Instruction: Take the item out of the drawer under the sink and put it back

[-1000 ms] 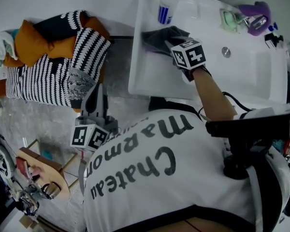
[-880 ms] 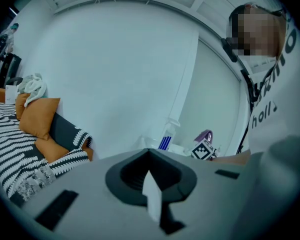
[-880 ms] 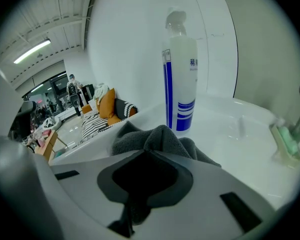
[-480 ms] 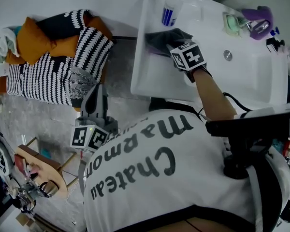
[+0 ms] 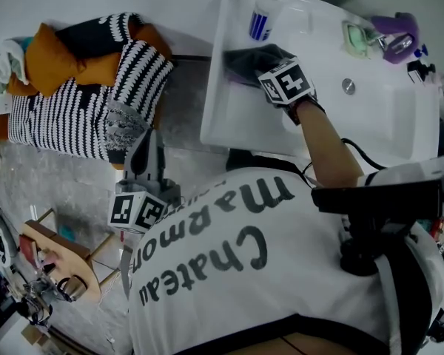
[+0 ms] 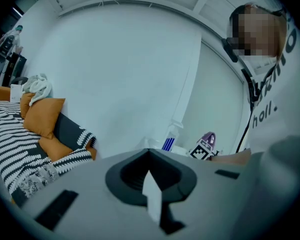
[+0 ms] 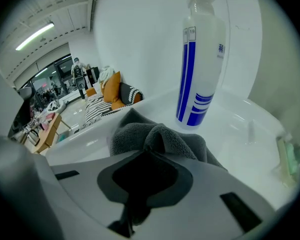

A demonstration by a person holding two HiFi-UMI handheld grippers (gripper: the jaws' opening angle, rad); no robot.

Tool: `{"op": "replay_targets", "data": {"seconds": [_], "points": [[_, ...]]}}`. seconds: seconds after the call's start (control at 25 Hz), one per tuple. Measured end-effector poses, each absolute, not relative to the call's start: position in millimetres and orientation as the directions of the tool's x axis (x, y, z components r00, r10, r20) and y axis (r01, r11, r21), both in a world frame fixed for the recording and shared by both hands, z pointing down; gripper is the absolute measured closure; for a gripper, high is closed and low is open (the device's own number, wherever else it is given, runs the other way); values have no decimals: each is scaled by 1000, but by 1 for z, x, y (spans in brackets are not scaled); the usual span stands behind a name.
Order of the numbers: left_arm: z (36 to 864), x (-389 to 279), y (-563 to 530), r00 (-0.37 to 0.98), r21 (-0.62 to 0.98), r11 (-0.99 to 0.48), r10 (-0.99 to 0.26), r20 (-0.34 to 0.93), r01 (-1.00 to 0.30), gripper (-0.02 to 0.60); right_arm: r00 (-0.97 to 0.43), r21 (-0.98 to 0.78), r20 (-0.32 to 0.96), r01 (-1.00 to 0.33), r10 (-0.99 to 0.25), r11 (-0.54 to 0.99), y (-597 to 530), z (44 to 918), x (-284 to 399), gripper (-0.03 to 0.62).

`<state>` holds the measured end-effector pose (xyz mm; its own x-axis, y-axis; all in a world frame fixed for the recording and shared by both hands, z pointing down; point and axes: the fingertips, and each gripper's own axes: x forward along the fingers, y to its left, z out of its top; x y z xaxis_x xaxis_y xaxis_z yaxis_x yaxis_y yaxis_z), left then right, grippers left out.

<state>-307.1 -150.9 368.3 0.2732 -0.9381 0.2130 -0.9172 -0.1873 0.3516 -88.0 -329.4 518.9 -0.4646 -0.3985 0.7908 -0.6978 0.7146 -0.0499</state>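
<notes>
A dark grey cloth [image 5: 246,58] lies bunched on the left part of the white sink counter [image 5: 233,120]. My right gripper [image 5: 262,68] reaches in from the right, shut on the cloth's near edge. In the right gripper view the cloth [image 7: 155,136] folds up in a ridge straight ahead of the right gripper [image 7: 149,153], with part of it pinched between the jaws. My left gripper [image 5: 146,137] hangs low beside the person's body, off the counter, pointing toward the cushions. In its own view the left gripper [image 6: 149,153] has its jaws together and nothing shows between them. No drawer is in view.
A white spray bottle with blue stripes [image 7: 200,59] stands just behind the cloth, at the counter's back edge [image 5: 260,17]. The basin drain [image 5: 348,86], a green dish [image 5: 353,32] and a purple object [image 5: 396,26] lie to the right. Striped and orange cushions [image 5: 96,102] lie left of the sink.
The right gripper and the cloth have barely shifted on the counter. The left gripper has held still.
</notes>
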Motion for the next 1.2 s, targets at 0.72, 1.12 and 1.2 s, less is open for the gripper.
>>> {"op": "replay_targets", "data": {"seconds": [0.72, 1.12, 1.2], "points": [[362, -308, -157, 267, 342, -189, -943, 198, -921, 572, -508, -226, 828, -691, -238, 687, -328, 521, -100, 556], [356, -307, -160, 273, 335, -204, -946, 175, -920, 572, -506, -212, 825, -688, -250, 694, -323, 520, -102, 541], [356, -308, -160, 269, 335, -201, -948, 171, -921, 572, -492, -180, 831, -680, -260, 710, -323, 518, -102, 535]]}}
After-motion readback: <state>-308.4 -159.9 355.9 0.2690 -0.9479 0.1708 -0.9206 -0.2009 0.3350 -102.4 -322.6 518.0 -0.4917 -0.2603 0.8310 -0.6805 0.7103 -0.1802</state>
